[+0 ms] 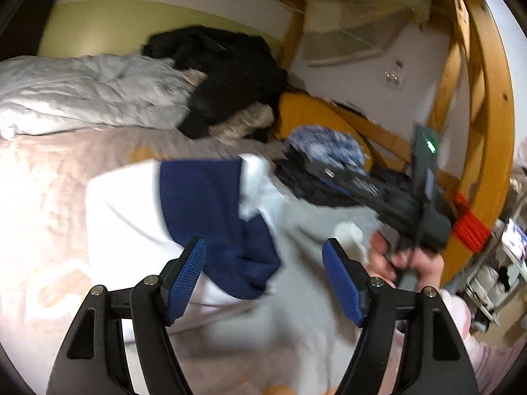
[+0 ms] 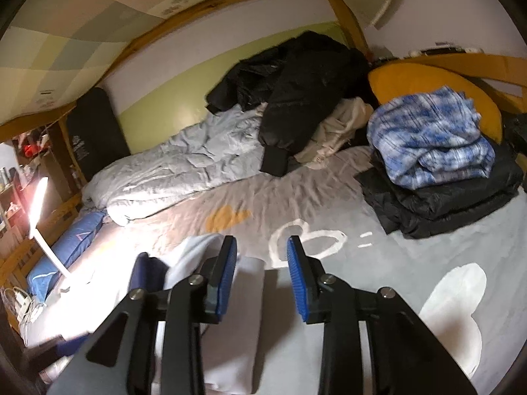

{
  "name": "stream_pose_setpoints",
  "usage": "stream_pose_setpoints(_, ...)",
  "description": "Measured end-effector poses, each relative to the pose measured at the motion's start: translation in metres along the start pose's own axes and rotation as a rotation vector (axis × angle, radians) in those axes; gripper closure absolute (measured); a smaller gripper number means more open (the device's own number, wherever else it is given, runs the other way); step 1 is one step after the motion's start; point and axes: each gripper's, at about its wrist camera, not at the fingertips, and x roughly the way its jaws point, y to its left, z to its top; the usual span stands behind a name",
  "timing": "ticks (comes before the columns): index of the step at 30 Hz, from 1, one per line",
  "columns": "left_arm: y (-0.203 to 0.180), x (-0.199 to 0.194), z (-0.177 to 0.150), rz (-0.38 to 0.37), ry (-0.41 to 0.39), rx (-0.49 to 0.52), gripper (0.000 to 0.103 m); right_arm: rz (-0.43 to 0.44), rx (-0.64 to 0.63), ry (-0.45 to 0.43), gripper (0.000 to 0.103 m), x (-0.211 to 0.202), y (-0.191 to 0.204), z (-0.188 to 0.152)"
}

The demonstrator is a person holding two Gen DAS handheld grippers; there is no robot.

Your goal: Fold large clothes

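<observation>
Left tool [image 1: 263, 256]: released, fingers wide apart, holds nothing.
Right tool [image 2: 262, 253]: released, narrower gap, holds nothing.
Garment [image 1: 210, 210]: white and navy, on the bed [image 2: 428, 263], directly under both tools.
Folded pile [image 2: 434, 164]: far ahead, right.

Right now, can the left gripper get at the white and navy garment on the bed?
Probably yes. The left gripper is open just above the white and navy garment, with nothing between them. The right gripper sits off to its right, clear of that path.

Open grey bedsheet [image 2: 329, 204] ahead; folded stack [image 2: 438, 177] right, black jacket [image 2: 296, 98] and duvet [image 2: 171, 171] behind.
</observation>
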Motion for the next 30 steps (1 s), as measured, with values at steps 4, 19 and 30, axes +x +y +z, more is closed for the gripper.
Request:
stream_pose_setpoints(4, 0.030, -0.019, 0.007, 0.130, -0.059, 0.001, 0.026, 0.074, -0.061, -0.015, 0.074, -0.007, 0.022, -0.006)
stream_pose_setpoints(19, 0.090, -0.014, -0.021, 0.299, -0.013, -0.084, 0.026, 0.067, -0.226, 0.035, 0.047, 0.004, 0.083, -0.052)
stream_pose_setpoints(30, 0.091, -0.017, -0.019, 0.308, -0.015, -0.113, 0.026, 0.030, -0.236, 0.043, 0.018, 0.003, 0.085, -0.058)
